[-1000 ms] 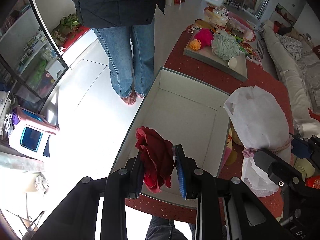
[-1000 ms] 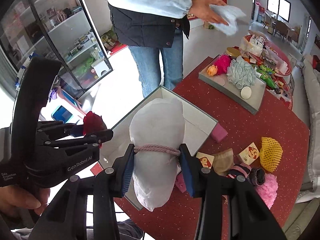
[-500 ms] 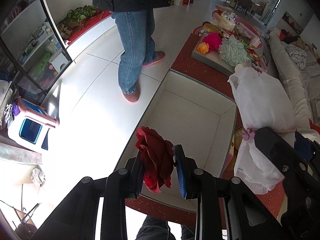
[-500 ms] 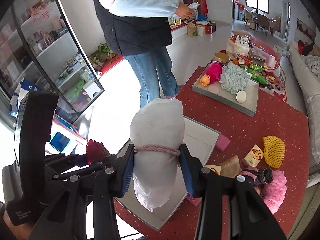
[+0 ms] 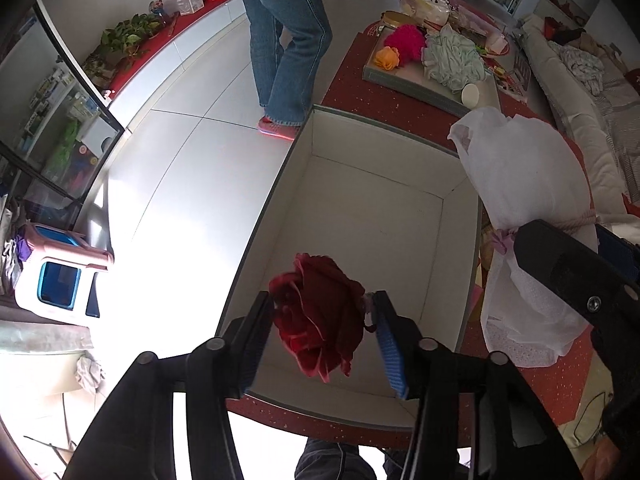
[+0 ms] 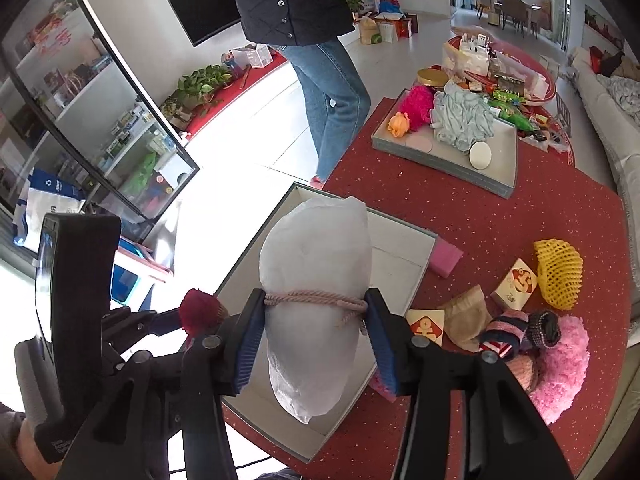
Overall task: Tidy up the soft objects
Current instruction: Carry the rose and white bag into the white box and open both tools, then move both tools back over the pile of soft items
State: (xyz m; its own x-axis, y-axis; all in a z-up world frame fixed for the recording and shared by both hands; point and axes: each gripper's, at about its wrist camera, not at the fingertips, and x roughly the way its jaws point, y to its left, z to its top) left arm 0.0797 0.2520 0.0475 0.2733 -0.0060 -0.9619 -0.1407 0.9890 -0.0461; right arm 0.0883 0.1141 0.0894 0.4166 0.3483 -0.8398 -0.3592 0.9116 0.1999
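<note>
A red speckled surface (image 6: 520, 216) carries a white open box (image 5: 380, 208). Above the box, the right hand-held gripper (image 6: 316, 312) pinches a white tied bag (image 6: 316, 264), and the left hand-held gripper (image 5: 324, 320) pinches a dark red fabric flower (image 5: 320, 312).

right gripper (image 6: 316, 334) | jaws clamp white bundle (image 6: 314, 280) (rope-tied) | above grey box (image 6: 404, 256)

The grey box (image 5: 460, 236) lies open; the held white pouch (image 5: 524, 184) overhangs its right wall.
</note>
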